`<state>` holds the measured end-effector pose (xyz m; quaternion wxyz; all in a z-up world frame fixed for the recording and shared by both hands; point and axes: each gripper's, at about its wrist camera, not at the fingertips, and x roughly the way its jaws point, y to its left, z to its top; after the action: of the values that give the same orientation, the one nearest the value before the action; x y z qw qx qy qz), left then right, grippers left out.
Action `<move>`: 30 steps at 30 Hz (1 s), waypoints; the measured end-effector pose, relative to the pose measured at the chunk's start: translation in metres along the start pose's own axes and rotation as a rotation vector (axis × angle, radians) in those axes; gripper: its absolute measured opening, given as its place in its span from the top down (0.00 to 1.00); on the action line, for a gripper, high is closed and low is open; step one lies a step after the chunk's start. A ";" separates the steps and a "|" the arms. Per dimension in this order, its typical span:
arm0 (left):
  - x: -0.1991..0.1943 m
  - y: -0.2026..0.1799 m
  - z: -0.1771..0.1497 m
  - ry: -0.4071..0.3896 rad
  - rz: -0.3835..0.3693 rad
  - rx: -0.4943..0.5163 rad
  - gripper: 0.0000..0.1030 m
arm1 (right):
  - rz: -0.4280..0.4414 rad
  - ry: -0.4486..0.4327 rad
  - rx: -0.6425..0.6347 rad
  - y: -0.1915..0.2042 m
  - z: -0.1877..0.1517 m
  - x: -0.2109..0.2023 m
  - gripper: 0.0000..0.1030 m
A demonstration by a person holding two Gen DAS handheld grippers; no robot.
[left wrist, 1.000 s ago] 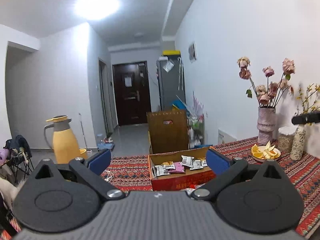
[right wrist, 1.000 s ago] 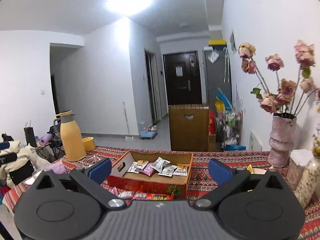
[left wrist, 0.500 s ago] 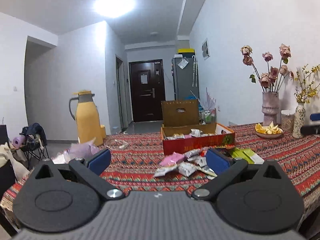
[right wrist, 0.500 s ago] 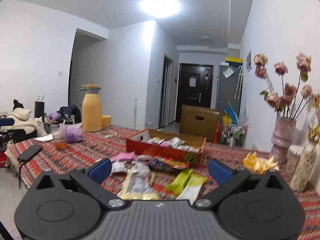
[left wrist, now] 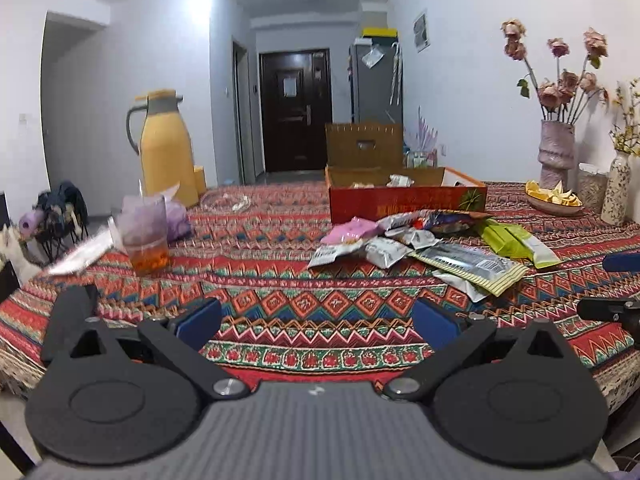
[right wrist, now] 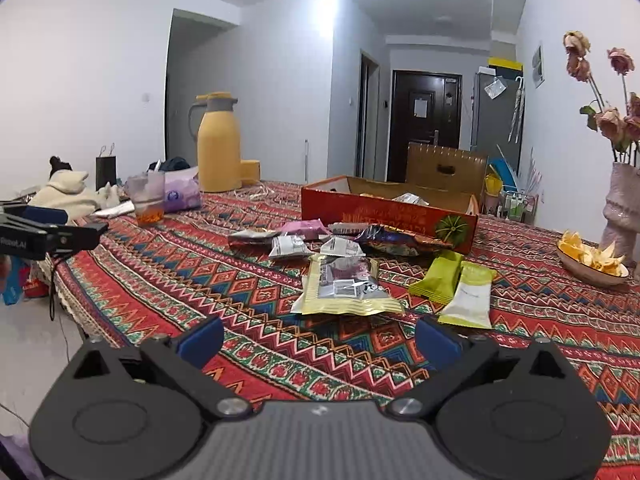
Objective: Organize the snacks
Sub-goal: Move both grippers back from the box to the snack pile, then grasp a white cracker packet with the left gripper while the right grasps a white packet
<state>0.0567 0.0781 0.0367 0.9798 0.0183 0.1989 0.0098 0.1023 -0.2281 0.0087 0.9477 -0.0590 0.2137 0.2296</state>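
Hovering at the desk (right wrist: 168, 280) near edge, both hand-held grippers, left (left wrist: 316, 322) and right (right wrist: 318, 338), spread wide and empty.
Snacks (right wrist: 344, 284) lie mid-desk before the box (right wrist: 384, 216); its wall hides most packets inside, and their print is unreadable.

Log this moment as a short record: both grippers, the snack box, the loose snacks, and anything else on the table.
left gripper: jaws open, empty, at the near table edge
right gripper: jaws open, empty, short of the snacks
red box: open, a few packets inside, behind the pile
loose snacks: pink packet, silver-and-yellow bag, two green bars, all on the tablecloth
others: yellow jug, cup with orange liquid, bowl of fruit pieces, vase of dried roses
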 end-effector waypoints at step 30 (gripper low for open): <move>0.278 0.042 0.066 0.296 -0.389 -0.042 0.33 | 0.066 0.174 -0.019 0.021 0.094 0.227 0.40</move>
<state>0.3378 0.1258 -0.0085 0.9237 -0.0423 0.3397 -0.1722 0.3102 -0.0964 -0.0044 0.9169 -0.0808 0.2947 0.2566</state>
